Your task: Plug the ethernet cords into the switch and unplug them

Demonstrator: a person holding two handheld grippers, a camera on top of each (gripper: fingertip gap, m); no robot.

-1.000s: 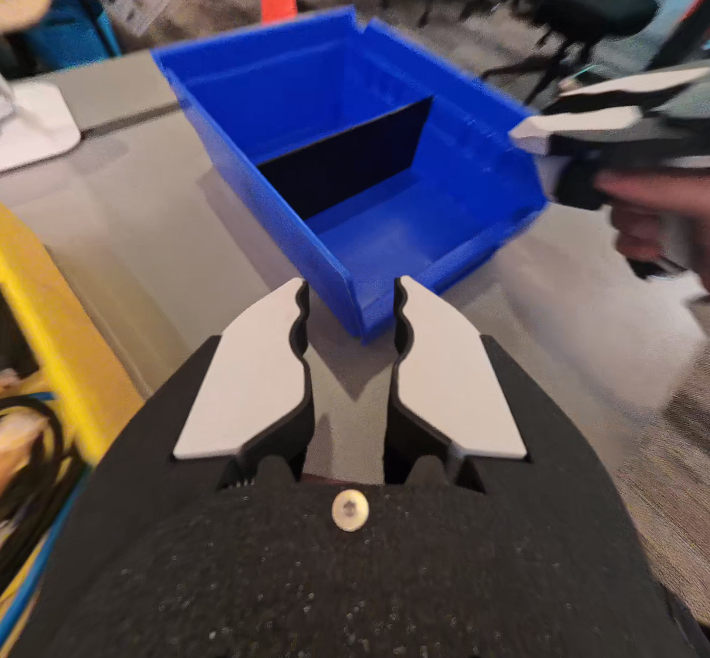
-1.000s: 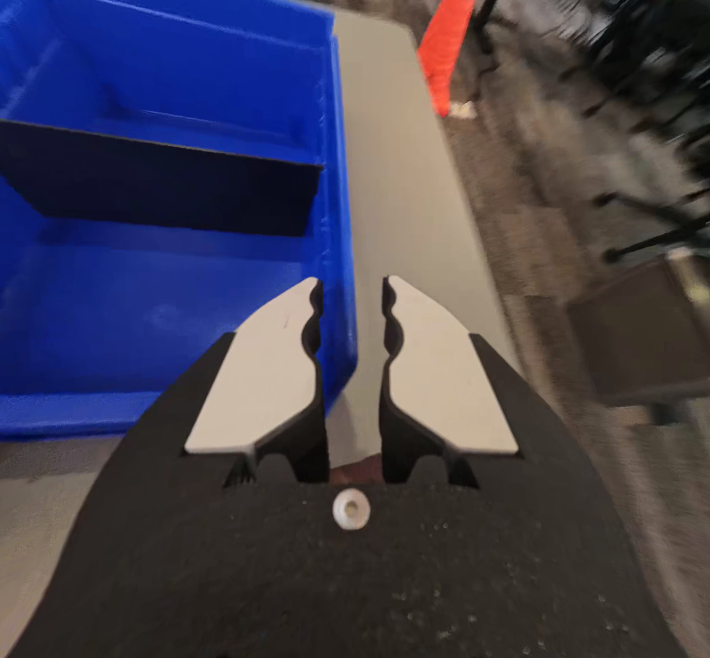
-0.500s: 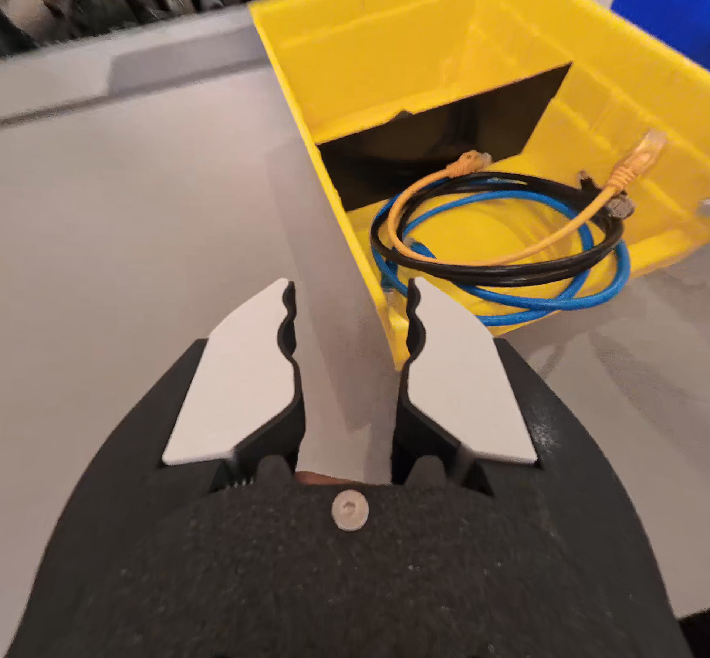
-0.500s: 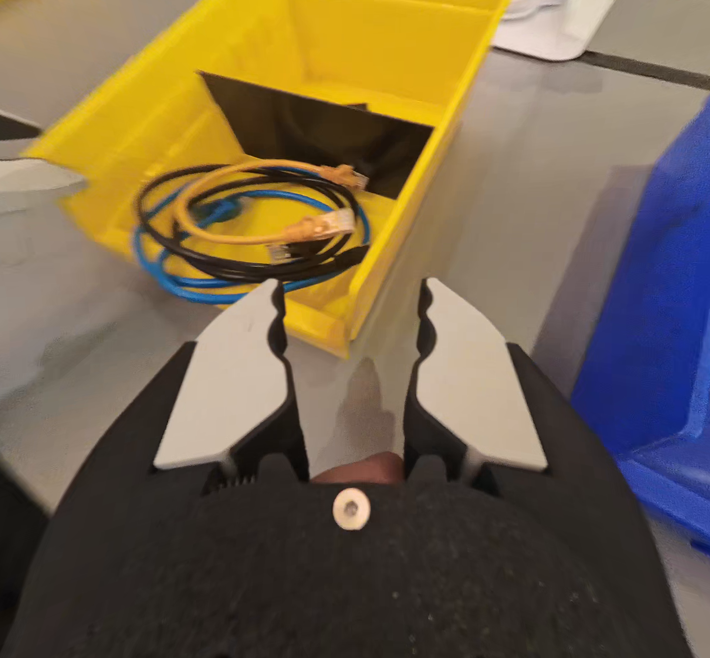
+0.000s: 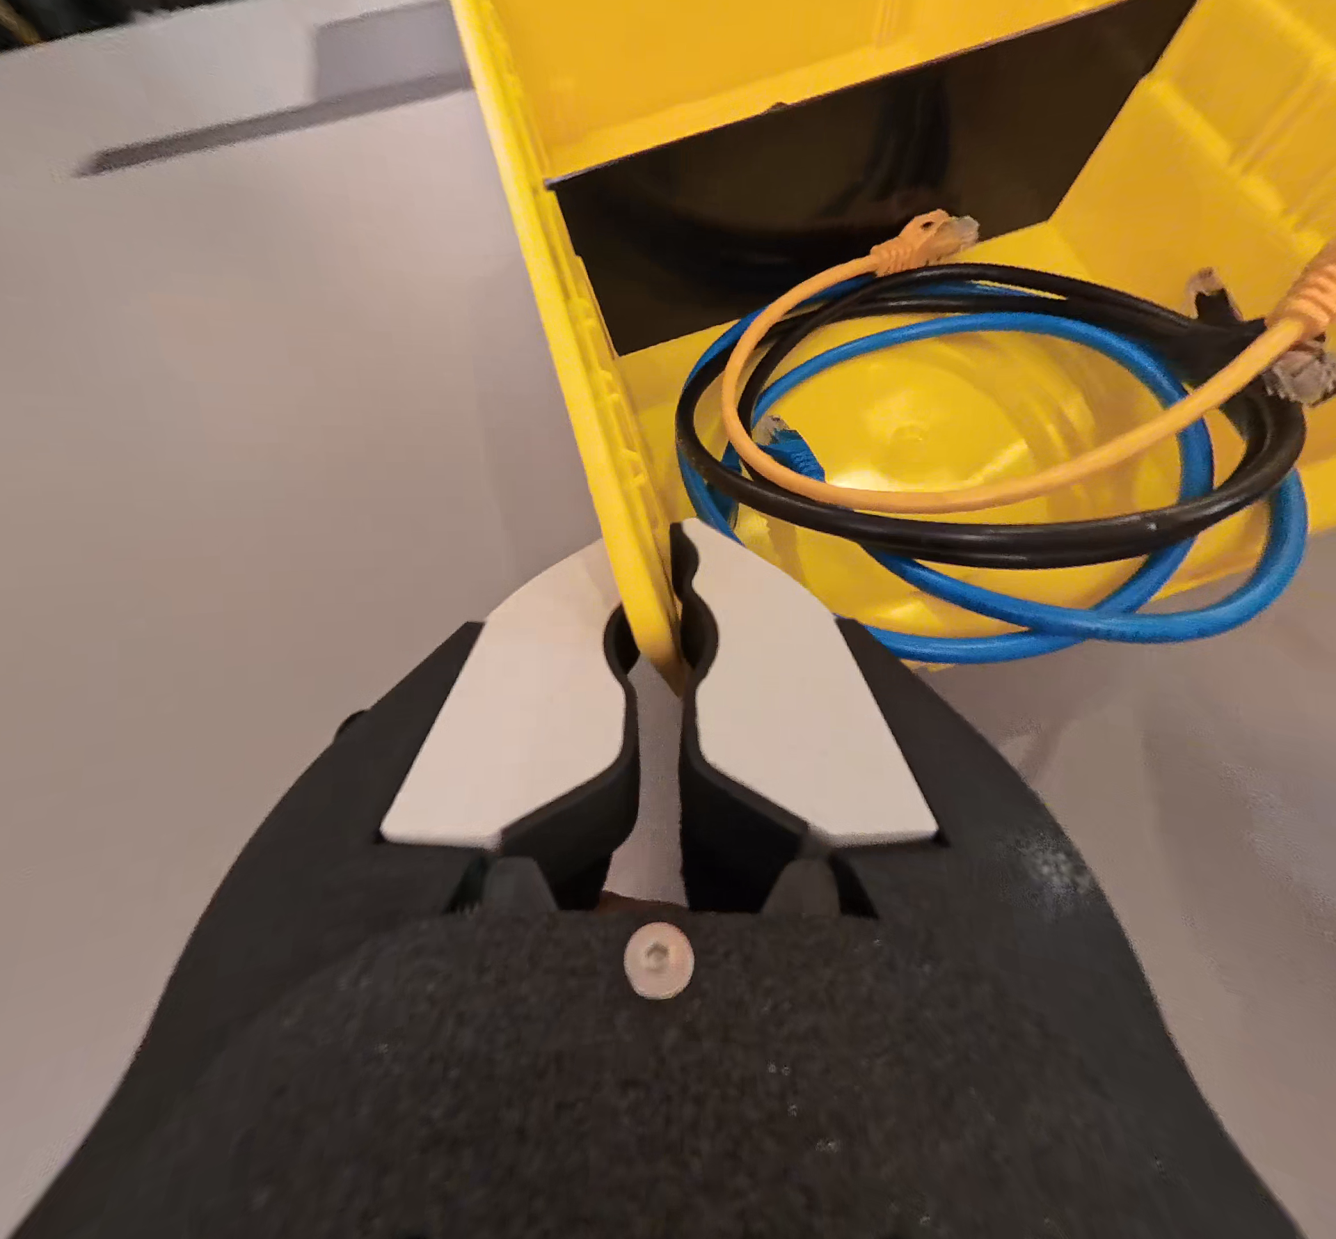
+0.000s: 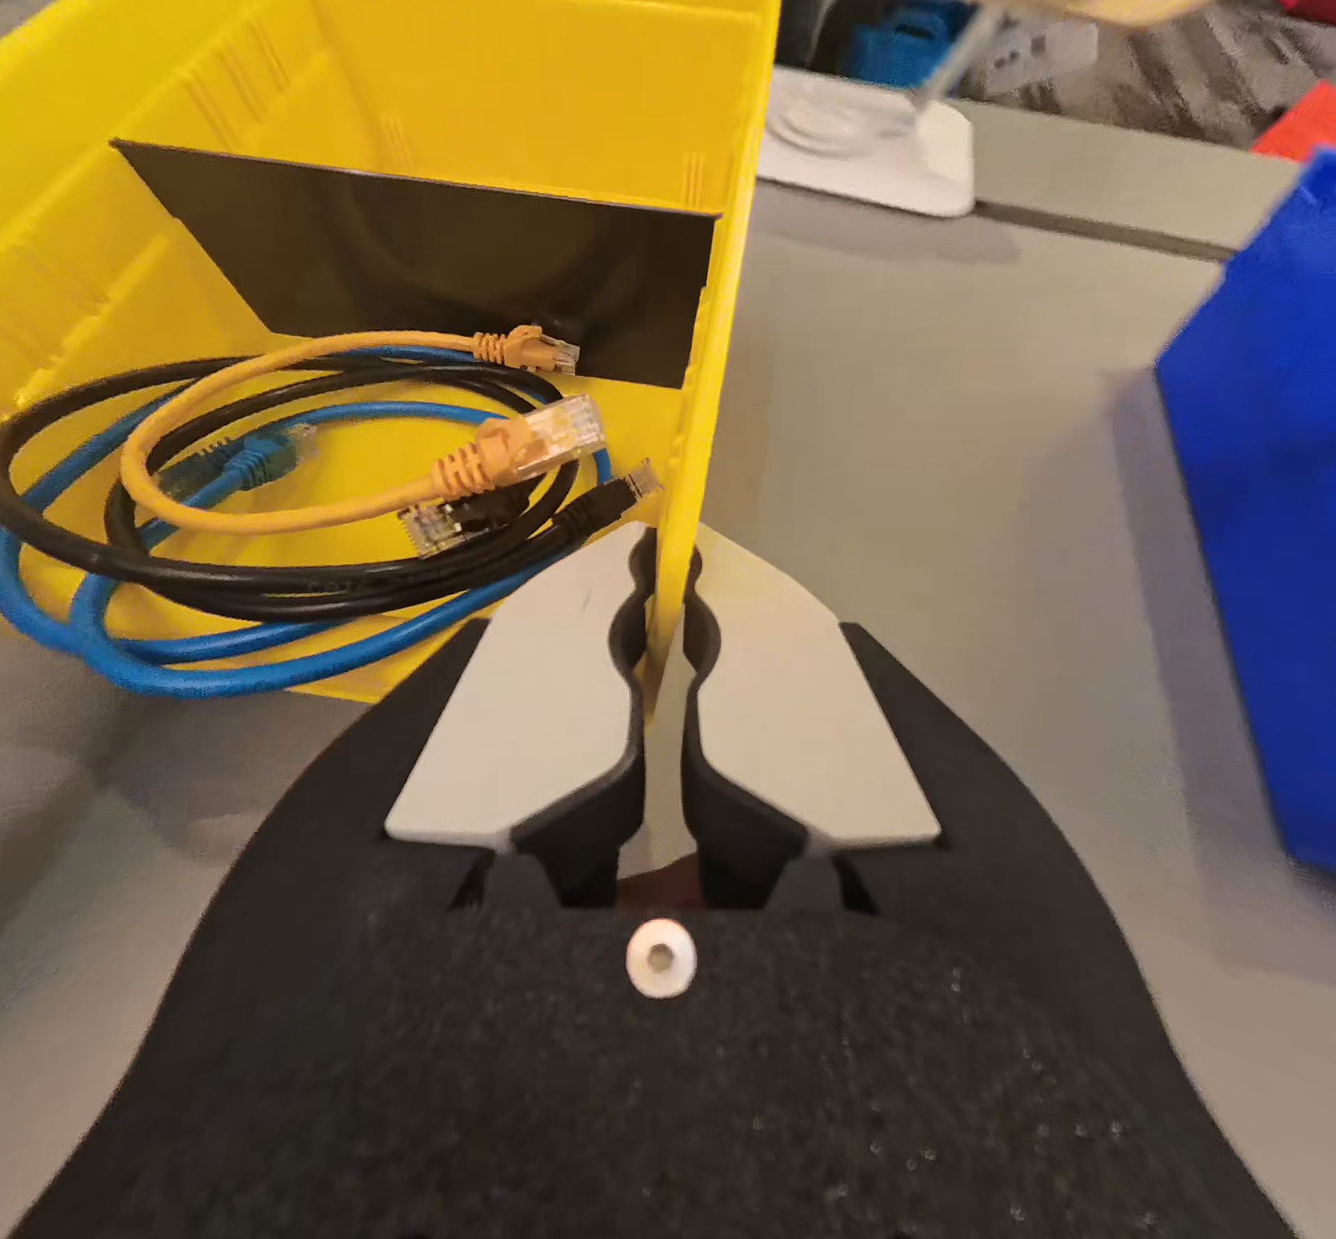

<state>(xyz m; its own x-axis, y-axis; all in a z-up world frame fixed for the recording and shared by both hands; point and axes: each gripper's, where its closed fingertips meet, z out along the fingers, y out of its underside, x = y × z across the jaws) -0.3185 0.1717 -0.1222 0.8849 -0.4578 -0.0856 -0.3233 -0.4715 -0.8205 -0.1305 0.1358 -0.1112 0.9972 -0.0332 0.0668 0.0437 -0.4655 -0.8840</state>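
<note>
Both tools clamped on yellow plastic bin [image 5: 636, 409] side walls: left tool [image 5: 654, 557], right tool [image 6: 669, 557]. Coiled orange ethernet cord's [image 6: 303, 517] plug points 2 o'clock.

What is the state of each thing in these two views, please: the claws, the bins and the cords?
Left claw: shut on the yellow bin's left wall.
Right claw: shut on the yellow bin's right wall.
Yellow bin: open-topped, split by a black divider.
Orange cord: coiled in the near compartment, unplugged.
Black cord: coiled there, unplugged.
Blue cord: coiled, spilling over the front lip.
Blue bin: standing apart, untouched.
</note>
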